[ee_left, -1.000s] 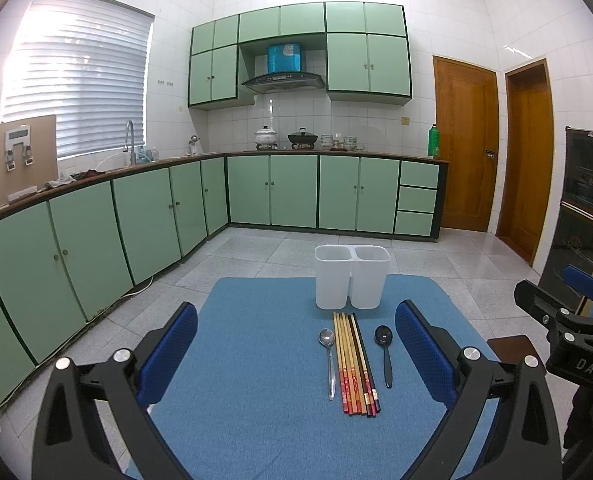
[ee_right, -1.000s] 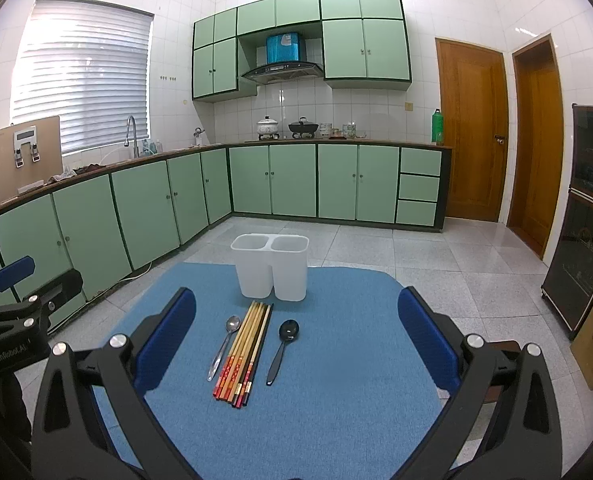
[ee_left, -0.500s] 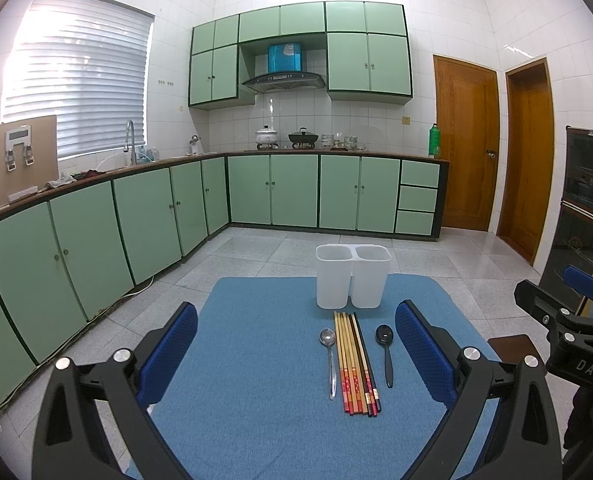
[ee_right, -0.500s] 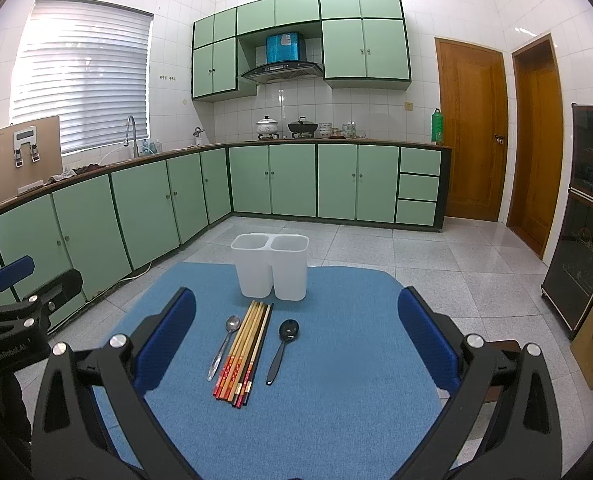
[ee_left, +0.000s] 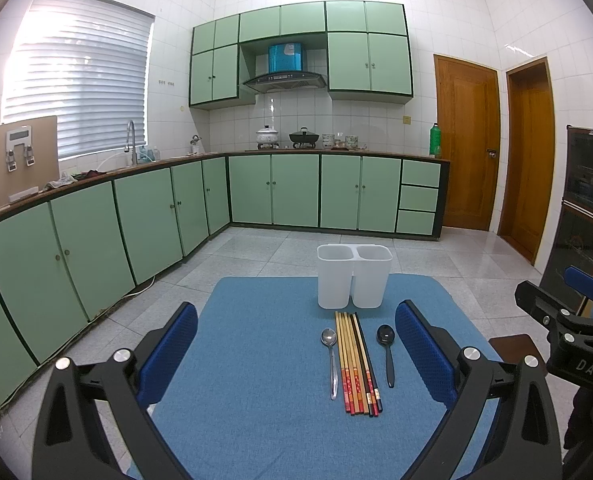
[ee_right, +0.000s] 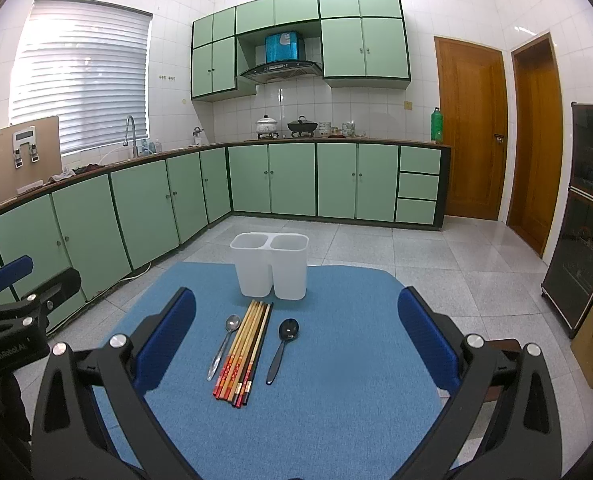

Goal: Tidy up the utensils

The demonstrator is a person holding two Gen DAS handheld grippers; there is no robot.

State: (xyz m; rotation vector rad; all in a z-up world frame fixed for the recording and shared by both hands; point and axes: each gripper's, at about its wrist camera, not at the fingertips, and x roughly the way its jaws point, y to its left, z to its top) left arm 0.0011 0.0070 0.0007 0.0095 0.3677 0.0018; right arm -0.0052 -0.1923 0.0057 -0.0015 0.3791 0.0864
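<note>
1. Utensils sit in a row on your blue fabric mat: silver metal spoon, bundle of wooden chopsticks, black plastic spoon.
2. White two-compartment plastic holder stands just behind them, nothing inside it.
3. Your left gripper hangs above the mat, jaws wide apart, gripping nothing.
4. Same for your right gripper.

a white two-compartment holder stands upright, empty, beyond the fingers. nearer them lie a bundle of chopsticks, a steel spoon just left, a black spoon just right, bowls pointing away.
</note>
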